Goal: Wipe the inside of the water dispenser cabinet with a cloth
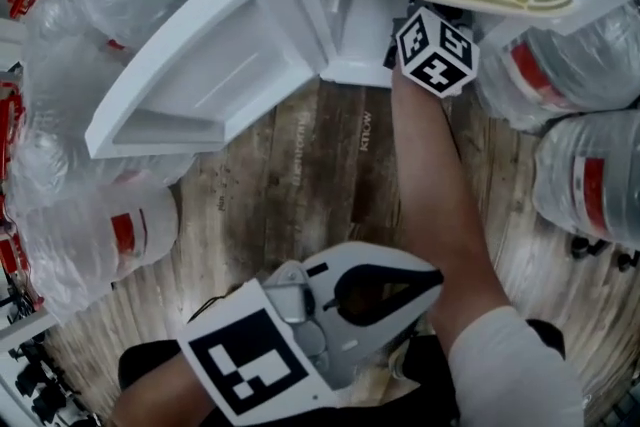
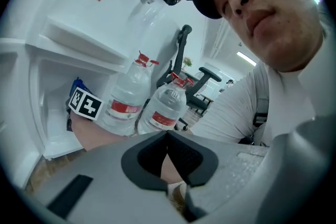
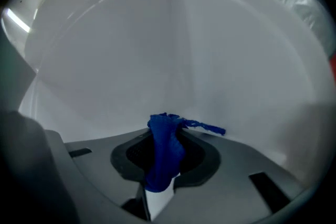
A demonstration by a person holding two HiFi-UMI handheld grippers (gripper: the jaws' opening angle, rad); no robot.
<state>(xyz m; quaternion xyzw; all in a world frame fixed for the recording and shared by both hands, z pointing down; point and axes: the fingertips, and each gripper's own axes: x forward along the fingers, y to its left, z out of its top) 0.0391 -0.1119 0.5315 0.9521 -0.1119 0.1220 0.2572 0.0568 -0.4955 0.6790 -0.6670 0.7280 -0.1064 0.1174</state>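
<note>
The right tool (image 3: 167, 139) is clenched on a bunched blue knitted cloth (image 3: 163, 157). The cloth's frayed end pokes past the tips, close to the smooth white inner wall of the water dispenser cabinet (image 3: 173, 50). The left tool (image 2: 168, 136) is closed on nothing, outside the cabinet above the worn wooden floor (image 1: 300, 185), near clear plastic water bottles (image 1: 590, 185).

Bunched blue cloth (image 3: 164, 149) inside white dispenser cabinet (image 3: 157, 44), door (image 1: 200, 80) open
</note>
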